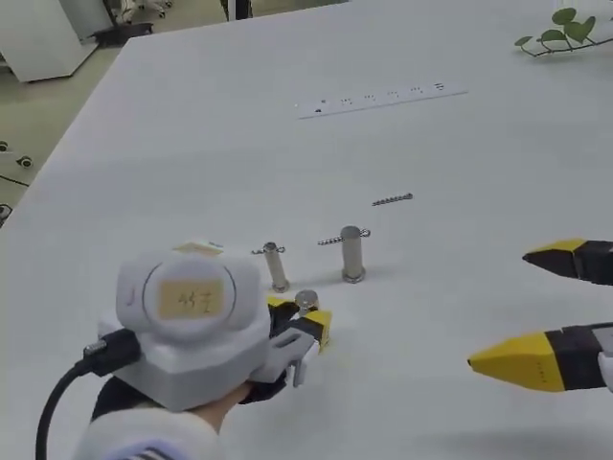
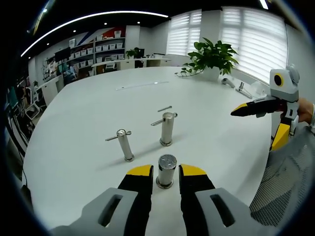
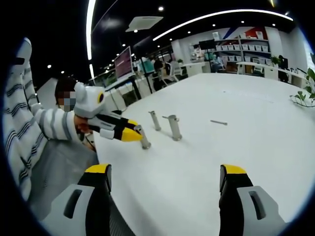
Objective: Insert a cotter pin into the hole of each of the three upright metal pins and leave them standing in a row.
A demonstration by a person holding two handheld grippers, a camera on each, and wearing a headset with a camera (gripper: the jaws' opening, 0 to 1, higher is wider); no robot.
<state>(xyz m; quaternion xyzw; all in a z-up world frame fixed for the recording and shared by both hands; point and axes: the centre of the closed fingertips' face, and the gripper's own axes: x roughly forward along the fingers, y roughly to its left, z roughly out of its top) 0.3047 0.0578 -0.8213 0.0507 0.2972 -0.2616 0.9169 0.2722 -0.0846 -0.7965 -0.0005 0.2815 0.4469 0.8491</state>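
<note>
The bare pin (image 2: 166, 167) stands on the table (image 2: 83, 115) between the left gripper's (image 2: 166, 173) fingers, slim gaps either side, beyond it a second pin (image 2: 125, 146) and third pin (image 2: 167, 130) each hold a cotter pin (image 2: 114, 137), a loose cotter (image 2: 165, 108) lies behind, and the right gripper's (image 3: 165, 169) fingers spread wide.

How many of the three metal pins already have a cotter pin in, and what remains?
Done: the far pin and the middle pin stand upright, each with a cotter pin through it. In hand: the left gripper has its jaws around the bare third pin; contact is unclear. Left: the loose cotter pin lies on the table; the right gripper is open and empty.
</note>
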